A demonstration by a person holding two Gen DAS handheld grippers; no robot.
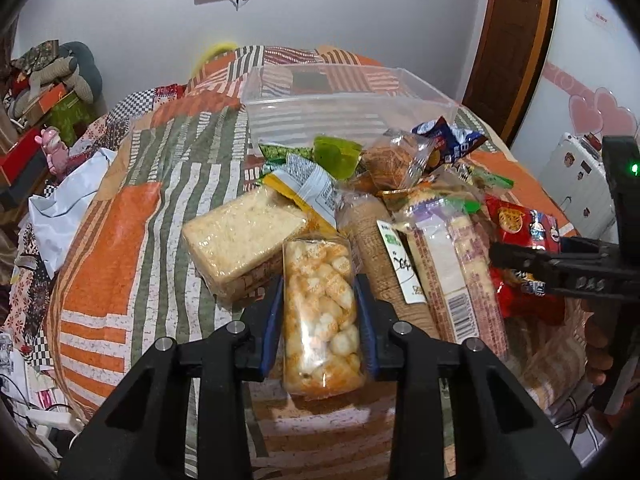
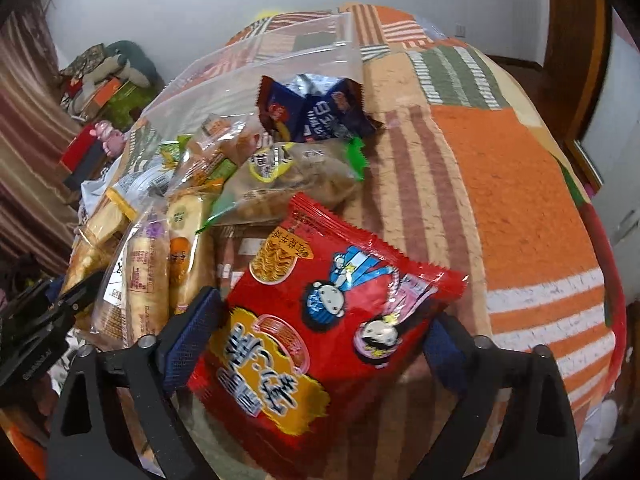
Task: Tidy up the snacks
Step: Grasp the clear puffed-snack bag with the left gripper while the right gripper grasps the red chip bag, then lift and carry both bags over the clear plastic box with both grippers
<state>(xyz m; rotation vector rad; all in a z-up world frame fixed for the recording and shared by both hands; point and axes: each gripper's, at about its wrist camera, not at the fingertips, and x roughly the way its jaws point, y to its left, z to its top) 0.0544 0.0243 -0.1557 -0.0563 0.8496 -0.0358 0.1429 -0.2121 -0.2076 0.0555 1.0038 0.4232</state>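
Observation:
A heap of snack packets lies on the patchwork bedspread (image 1: 132, 208), in front of a clear plastic bin (image 1: 348, 108) that looks to have nothing in it. My left gripper (image 1: 321, 296) is shut on a clear packet of puffed orange-white snacks (image 1: 320, 312), held upright between its blue pads. My right gripper (image 2: 316, 340) is shut on a red noodle-snack packet (image 2: 320, 320), tilted above the bed; it shows at the right edge of the left wrist view too. A wrapped bread slice (image 1: 240, 236) and long biscuit packs (image 1: 452, 264) lie just beyond the left gripper.
A dark blue packet (image 2: 316, 116) and a brown-green packet (image 2: 296, 176) lie near the clear bin (image 2: 256, 60). A white bag (image 1: 68, 200) and boxes crowd the bed's left side. A white suitcase (image 1: 576, 184) and a wooden door (image 1: 516, 40) stand to the right.

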